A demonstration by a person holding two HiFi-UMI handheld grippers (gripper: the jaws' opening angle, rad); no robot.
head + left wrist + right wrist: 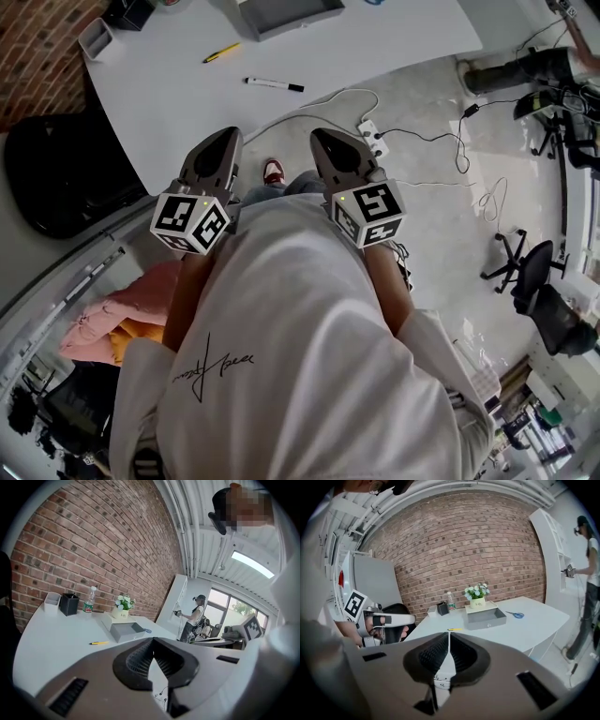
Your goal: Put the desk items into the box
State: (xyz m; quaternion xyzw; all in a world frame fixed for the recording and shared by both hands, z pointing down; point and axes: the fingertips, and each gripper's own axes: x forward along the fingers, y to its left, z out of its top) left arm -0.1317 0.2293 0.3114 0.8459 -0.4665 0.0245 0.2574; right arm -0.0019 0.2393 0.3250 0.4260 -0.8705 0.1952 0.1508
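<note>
- Head view looks steeply down the person's white shirt. The left gripper [223, 141] and the right gripper [323, 139] sit side by side close to the body, both pointing toward the table and well short of it.
- Left gripper view shows its jaws pressed together at the tips with nothing between them. Right gripper view shows the same: tips touching, nothing held.
- Beyond the tips is grey floor, with a white power strip [372, 138] and its cables off to the right.
- On the white table [169, 103] the nearest item is a black marker [275, 84]. A yellow pen [221, 52] lies a little farther and to the left, apart from it.
- Farther still stands the grey box [286, 14], open at the top. Blue-handled scissors [515, 615] lie on the table near its right side.
- Just behind the box is a flower pot [477, 602].
- Left of the pot, along the brick wall [464, 550], stand a bottle [450, 601], a black pen holder [442, 608] and a small white tray [96, 37] at the far left.
</note>
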